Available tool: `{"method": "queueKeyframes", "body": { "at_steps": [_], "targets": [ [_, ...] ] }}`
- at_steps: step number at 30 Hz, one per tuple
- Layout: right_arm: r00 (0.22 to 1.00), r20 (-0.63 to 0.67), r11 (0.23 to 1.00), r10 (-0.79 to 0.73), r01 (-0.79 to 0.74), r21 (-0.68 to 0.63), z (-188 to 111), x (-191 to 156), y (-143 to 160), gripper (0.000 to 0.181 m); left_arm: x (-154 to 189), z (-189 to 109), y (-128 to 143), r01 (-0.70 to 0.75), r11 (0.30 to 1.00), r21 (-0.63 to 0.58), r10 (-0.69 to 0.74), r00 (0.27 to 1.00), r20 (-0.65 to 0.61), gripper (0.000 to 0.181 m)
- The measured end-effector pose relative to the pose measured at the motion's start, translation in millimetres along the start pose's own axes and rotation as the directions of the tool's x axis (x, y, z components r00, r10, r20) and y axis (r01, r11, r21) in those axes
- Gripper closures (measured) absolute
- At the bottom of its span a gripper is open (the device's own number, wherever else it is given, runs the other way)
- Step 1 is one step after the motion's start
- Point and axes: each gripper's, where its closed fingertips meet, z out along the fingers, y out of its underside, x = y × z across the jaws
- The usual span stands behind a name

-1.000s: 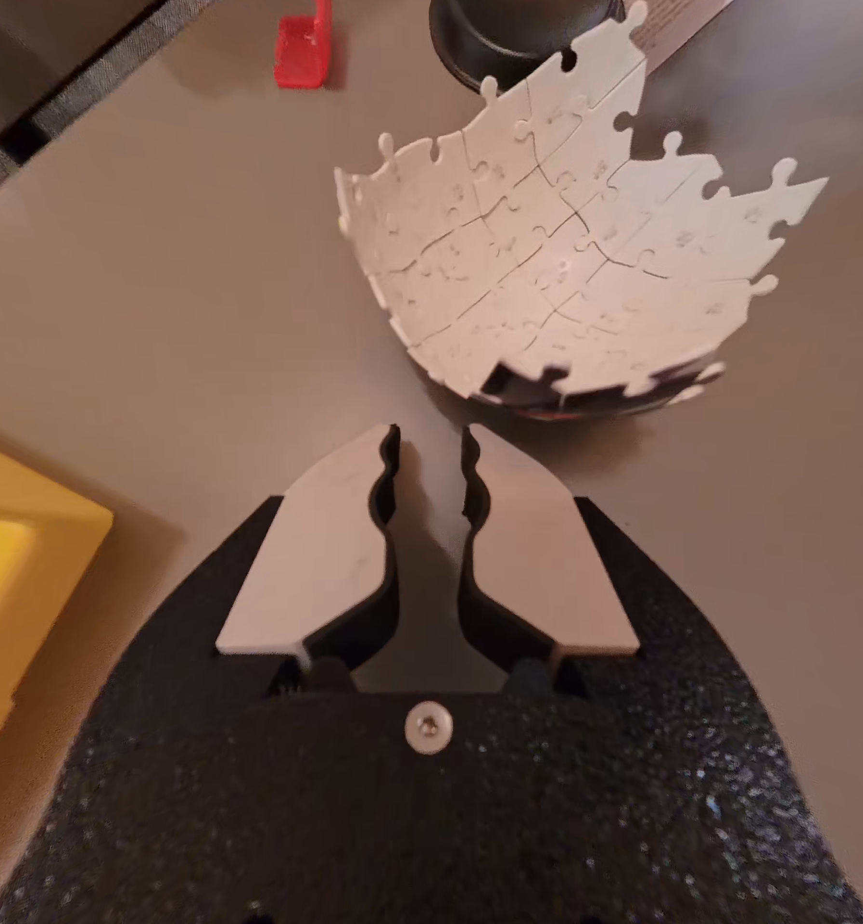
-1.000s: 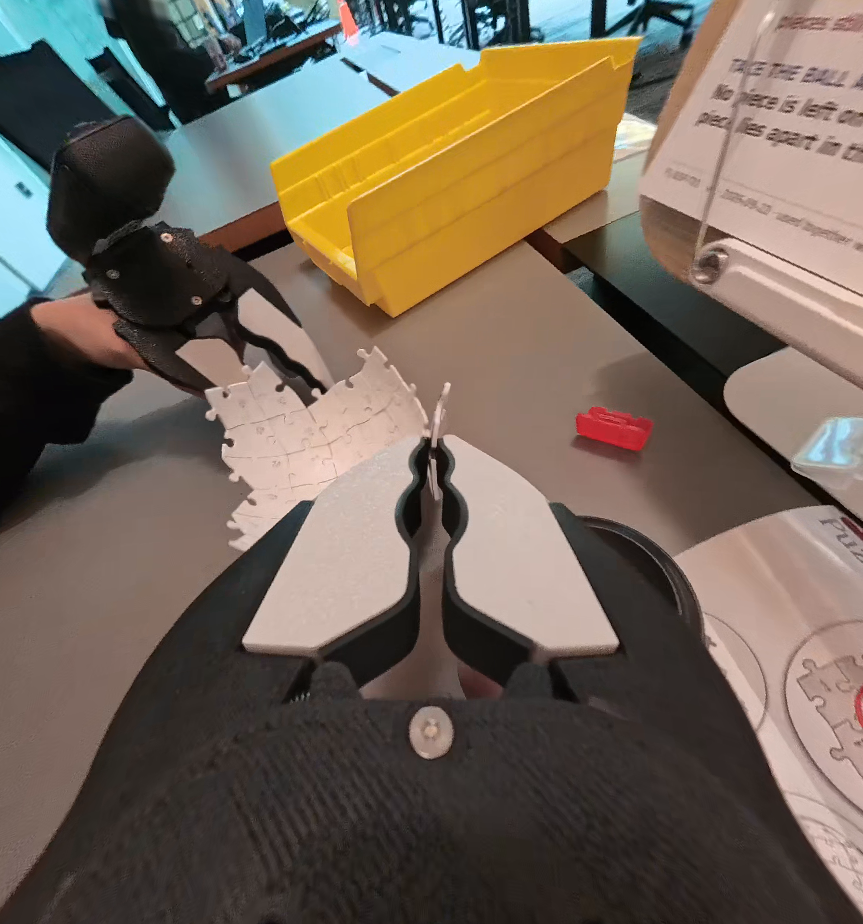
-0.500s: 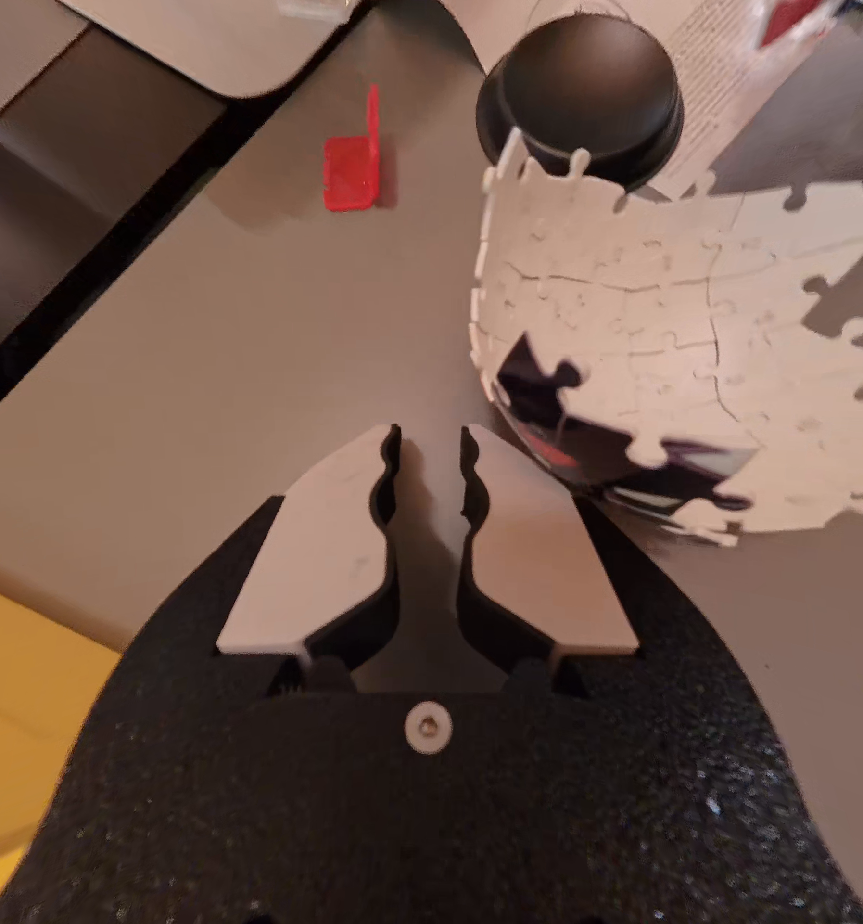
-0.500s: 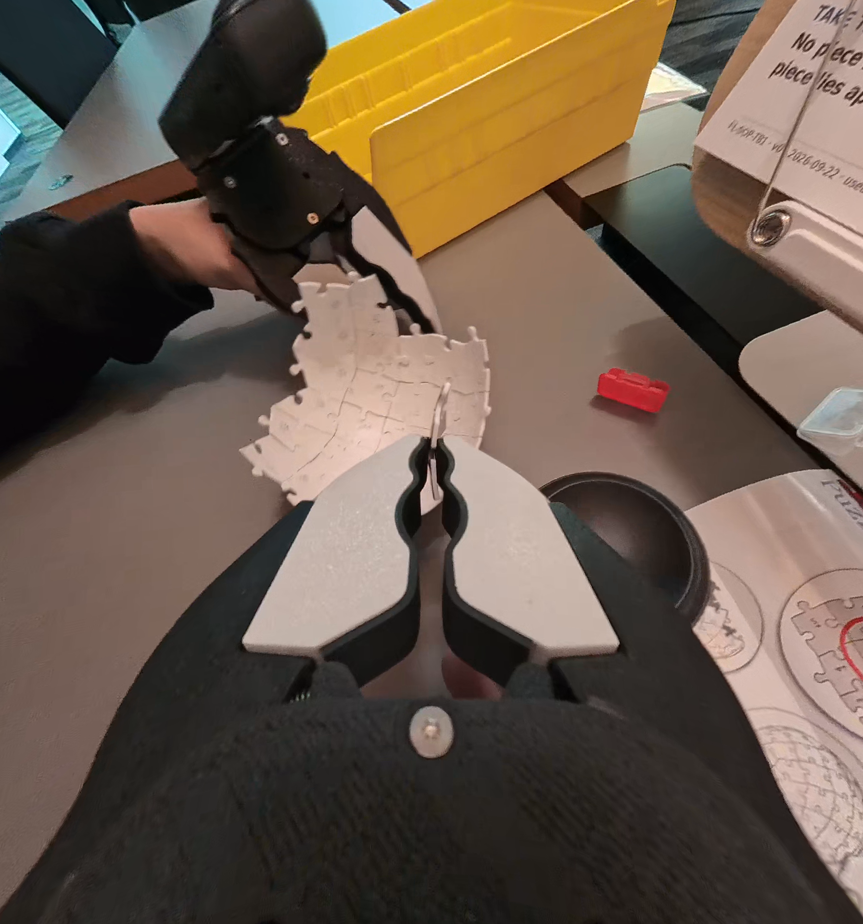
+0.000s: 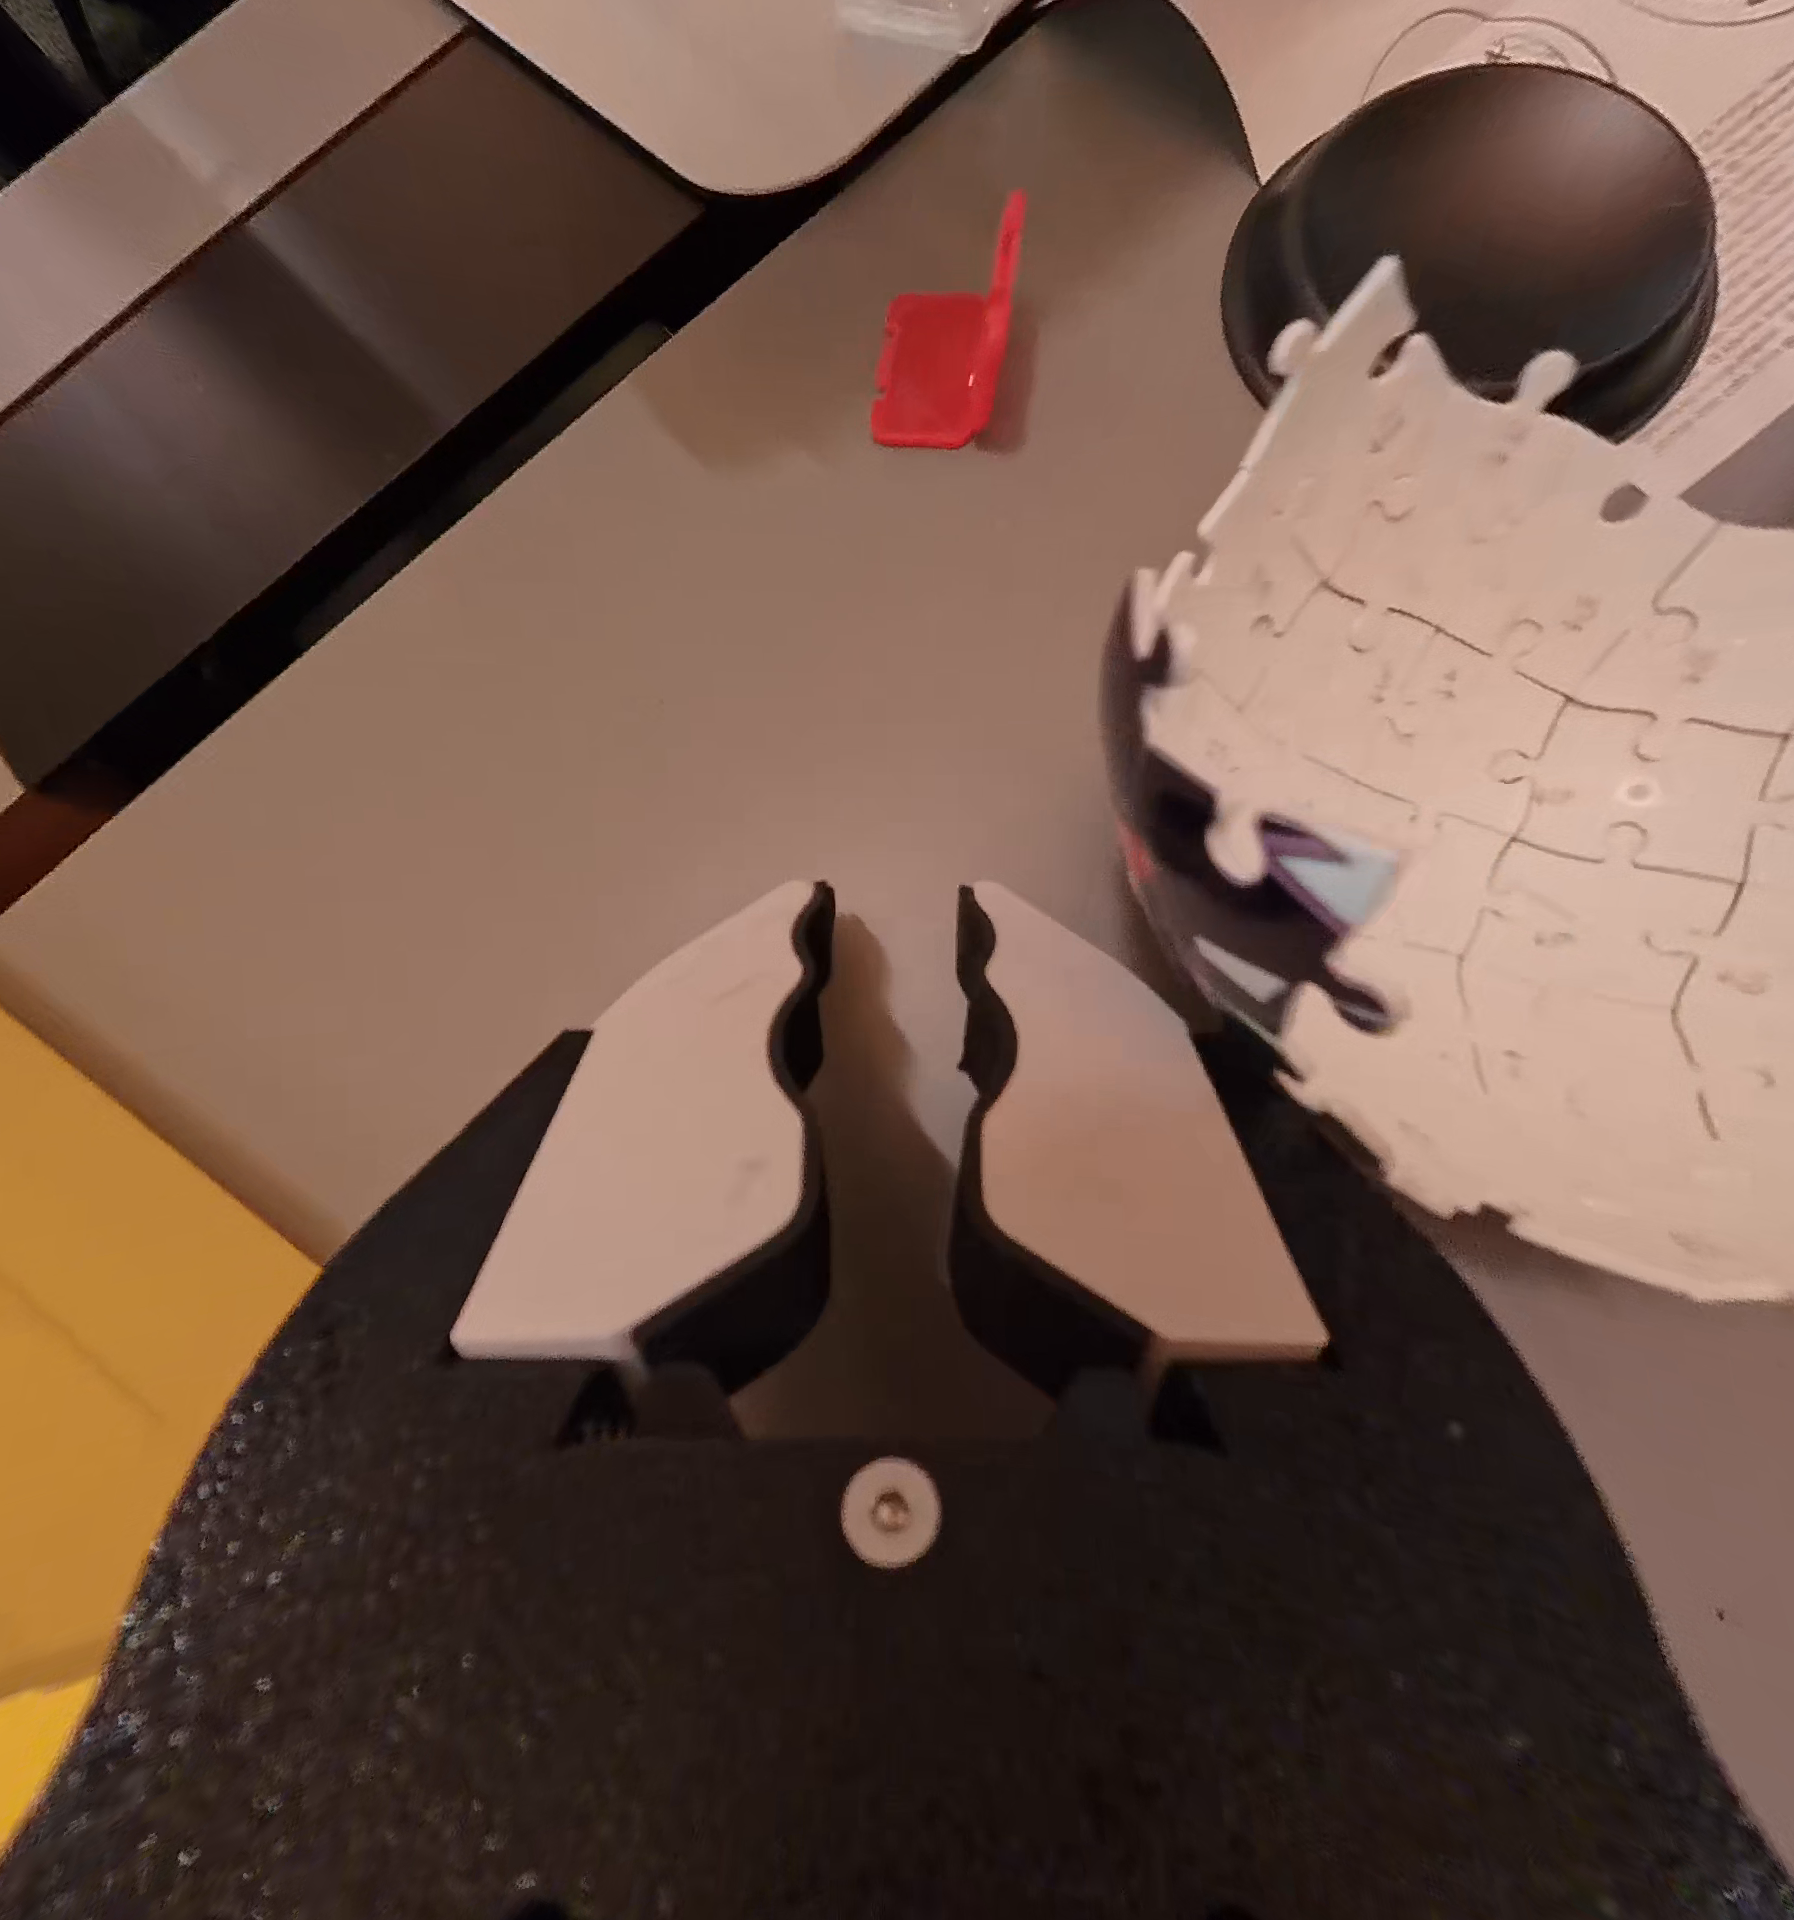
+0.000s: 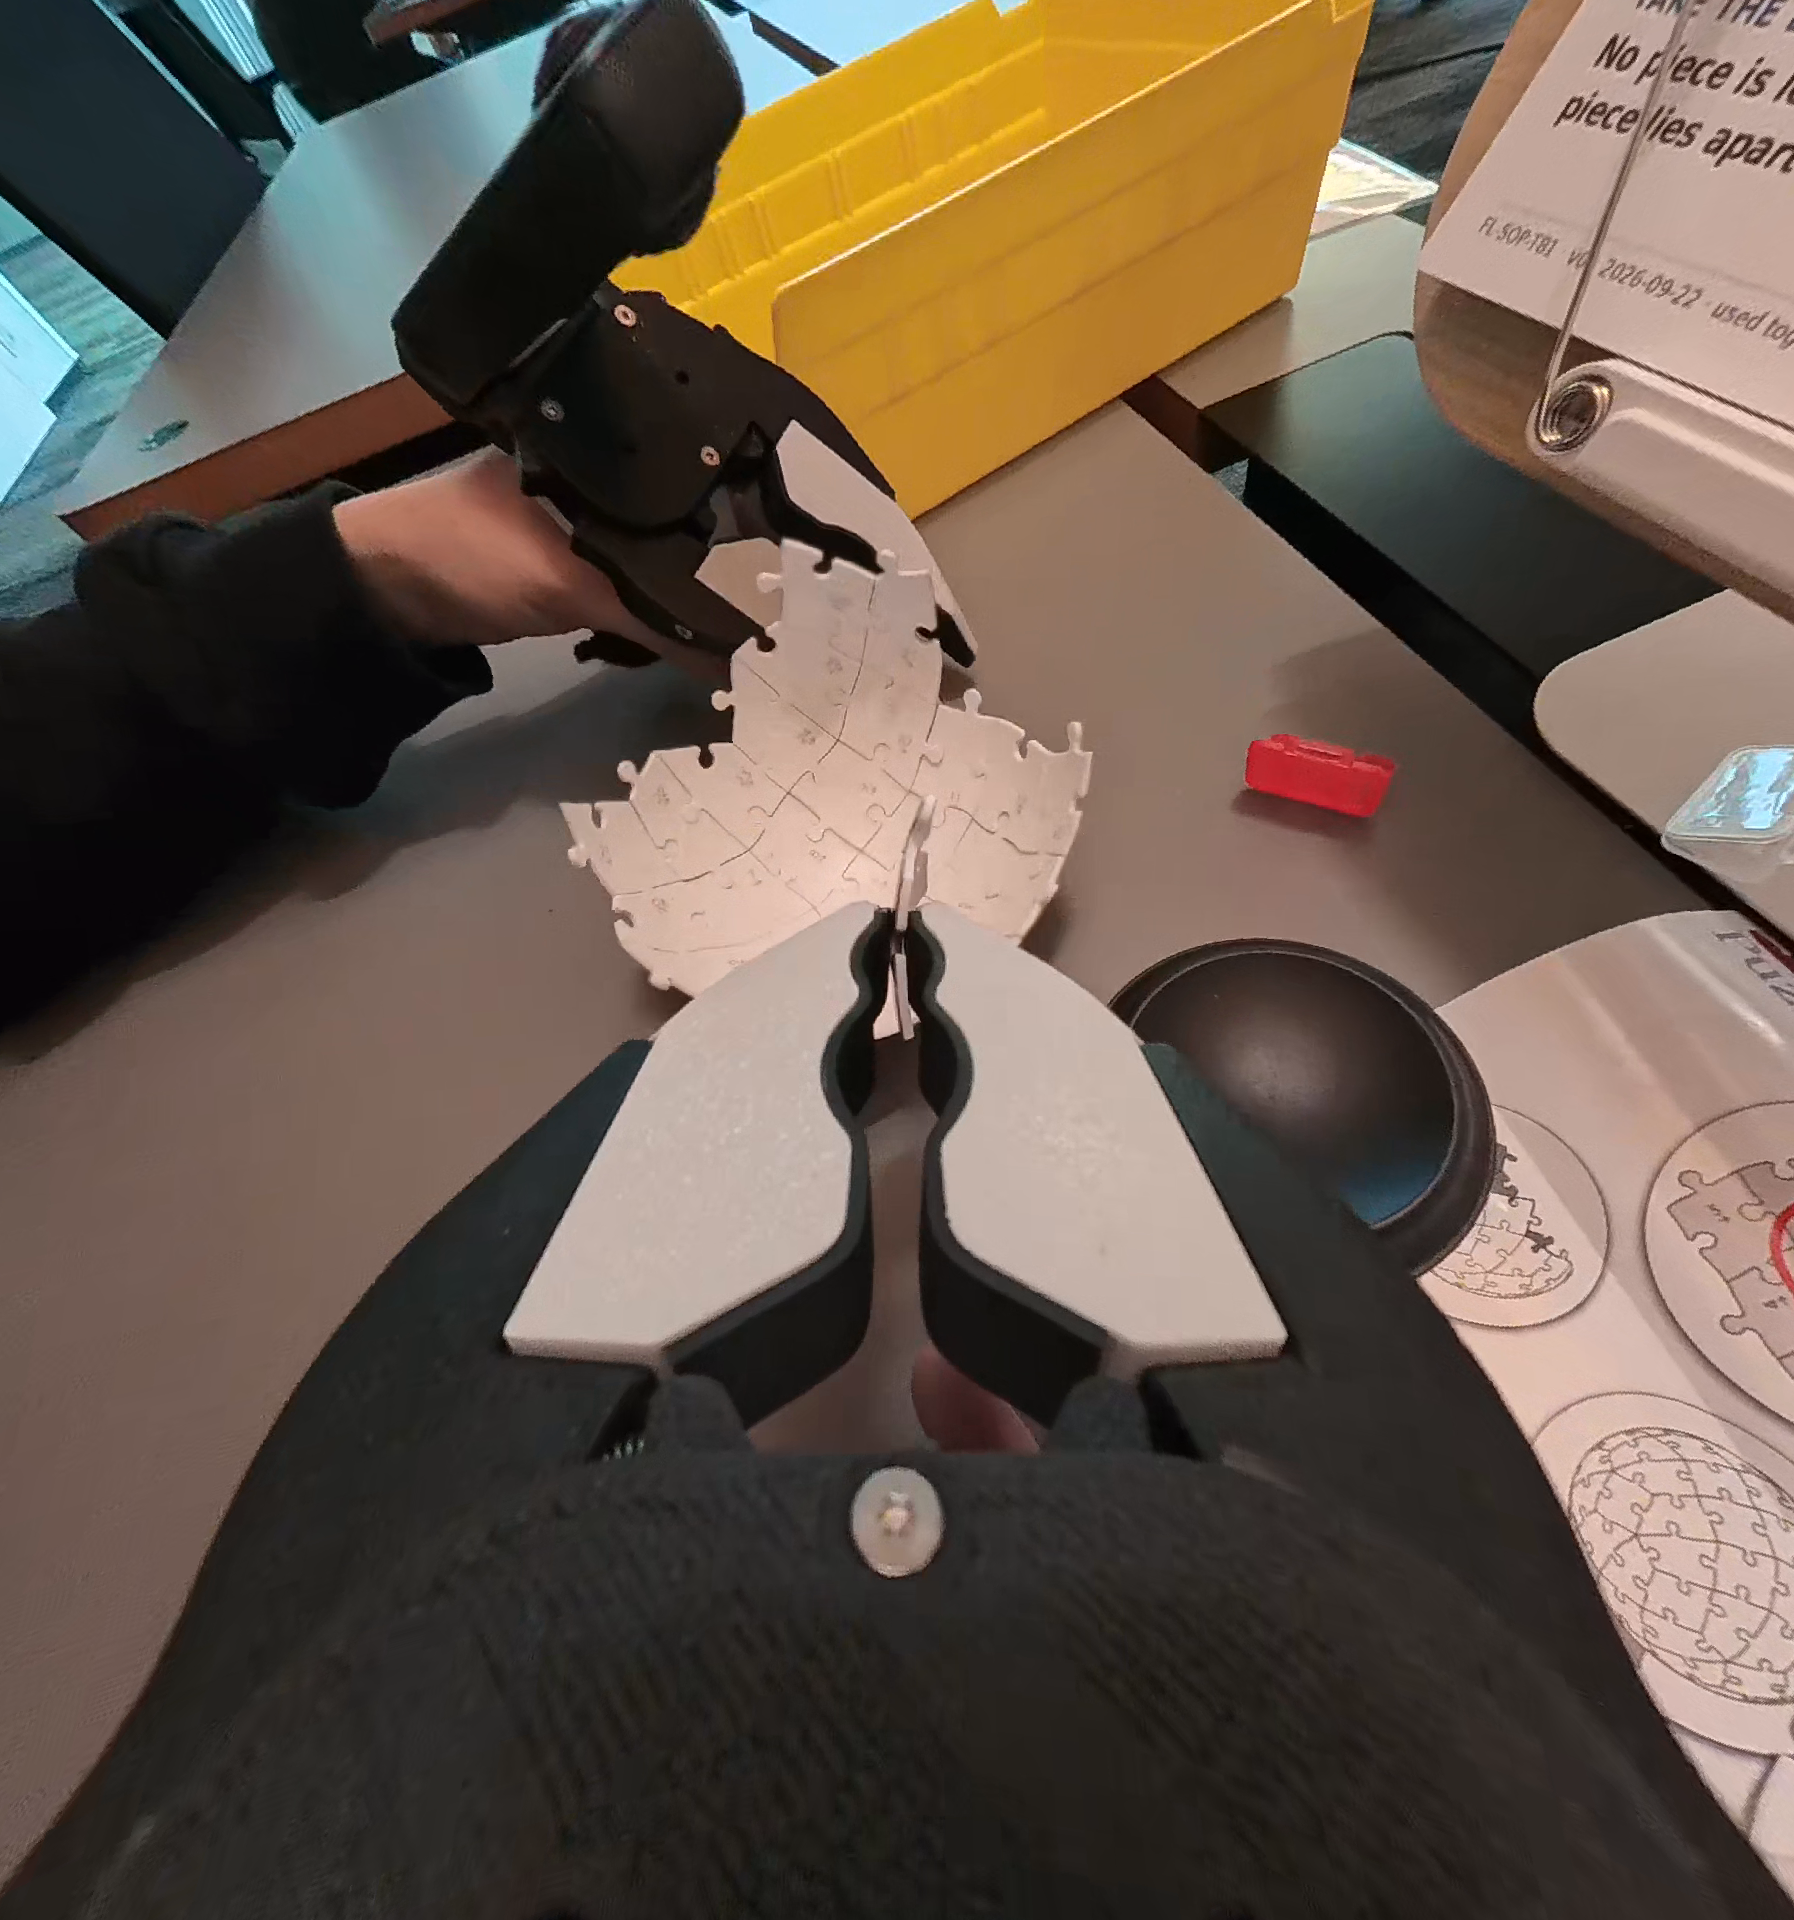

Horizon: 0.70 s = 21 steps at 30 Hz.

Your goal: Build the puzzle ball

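1. Two grippers show. The right gripper (image 6: pixel 898 920) has its jaws pressed nearly together on one white puzzle piece (image 6: pixel 912 894), held on edge, with its upper part sticking up past the jaw tips.
2. The left gripper (image 5: pixel 891 902) has its jaws a narrow gap apart with nothing between them; bare bench (image 5: pixel 581 727) shows through the gap. From the right wrist view the left gripper (image 6: pixel 960 649) is just beyond the far rim of the shell, held by a hand (image 6: pixel 457 566) in a dark sleeve; whether it touches the shell I cannot tell.
3. One partly built puzzle ball (image 6: pixel 810 821), a bowl-shaped shell of joined white pieces with a jagged rim, sits on the bench between the two grippers. In the left wrist view the puzzle ball (image 5: pixel 1558 831) lies right of the jaws, its dark printed outer face visible at the left edge.
4. One black dome-shaped stand (image 6: pixel 1319 1081) sits just right of the right gripper, partly on an instruction sheet (image 6: pixel 1703 1351) with puzzle diagrams. Nothing rests on it.
5. One small red plastic part (image 6: pixel 1314 774) lies alone on the bench, well apart from the shell.
6. One yellow bin (image 6: pixel 1028 229) stands at the far side; the part of its inside that shows holds nothing visible.
7. One small clear plastic case (image 6: pixel 1750 810) lies on a pale surface at the right; its contents cannot be made out.
8. One clipboard (image 6: pixel 1651 260) with a printed page leans at the upper right.
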Motion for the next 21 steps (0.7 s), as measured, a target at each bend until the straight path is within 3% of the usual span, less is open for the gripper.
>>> {"method": "queueKeyframes", "body": {
  "at_steps": [1,10,15,17,18,21],
  "targets": [
    [1.0,0.002,1.0,0.0,0.0,-0.001,0,0,0,0.179,0,0,-1,-0.003,1.0,0.005,0.003,1.0,0.006,0.159],
    [0.999,0.004,0.999,-0.037,0.037,0.029,-2,-1,-5,0.179,-7,0,0,-0.018,1.0,-0.017,0.019,0.998,0.058,0.159],
    [0.971,-0.108,0.97,-0.212,0.222,0.097,-6,1,-22,0.179,-22,-11,2,0.017,1.0,-0.01,-0.015,0.991,0.137,0.155],
    [0.883,-0.278,0.9,-0.379,0.422,0.113,-13,5,-39,0.179,-33,-19,2,0.044,0.999,0.01,-0.045,0.982,0.185,0.155],
    [0.791,-0.389,0.84,-0.472,0.538,0.075,-18,8,-46,0.179,-39,-24,2,0.054,0.998,0.019,-0.057,0.976,0.212,0.16],
    [0.407,-0.599,0.567,-0.69,0.818,-0.098,-33,-1,-67,0.179,-53,-51,-1,0.094,0.995,0.034,-0.1,0.941,0.325,0.156]
  ]
}}
